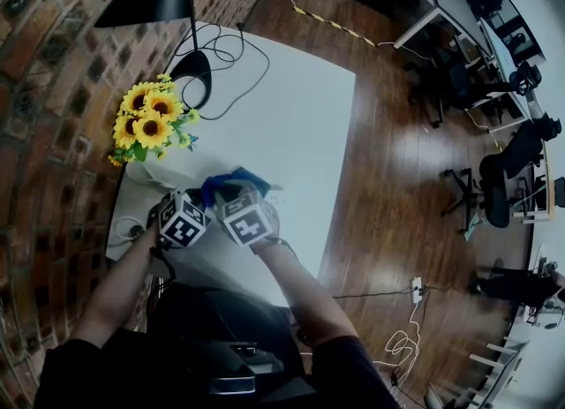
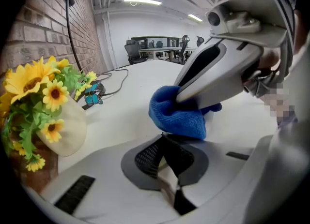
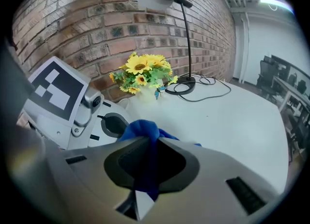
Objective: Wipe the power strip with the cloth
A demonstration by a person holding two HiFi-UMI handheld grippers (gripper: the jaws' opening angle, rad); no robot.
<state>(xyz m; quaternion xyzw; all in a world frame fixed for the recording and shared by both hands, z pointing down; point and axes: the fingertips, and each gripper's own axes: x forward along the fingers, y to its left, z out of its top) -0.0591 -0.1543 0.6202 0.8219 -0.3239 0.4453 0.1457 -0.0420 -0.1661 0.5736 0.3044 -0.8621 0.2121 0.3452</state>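
Note:
A blue cloth (image 1: 237, 177) is bunched on the white table (image 1: 291, 116) just ahead of both grippers. My right gripper (image 3: 145, 170) is shut on the cloth (image 3: 140, 128), which runs down between its pads. In the left gripper view the right gripper (image 2: 181, 95) comes in from the upper right with the cloth (image 2: 179, 114) under its tip. My left gripper (image 2: 169, 167) is shut, its tip close behind the cloth, and I see nothing held in it. A white thing with a cord (image 1: 128, 226), perhaps the power strip, lies at the table's left edge, mostly hidden by the left gripper (image 1: 205, 197).
A vase of sunflowers (image 1: 148, 124) stands at the table's left side by the brick wall. Behind it is a black desk lamp (image 1: 190, 76) with its cable looped on the table. Wooden floor, desks and office chairs (image 1: 494, 177) lie to the right.

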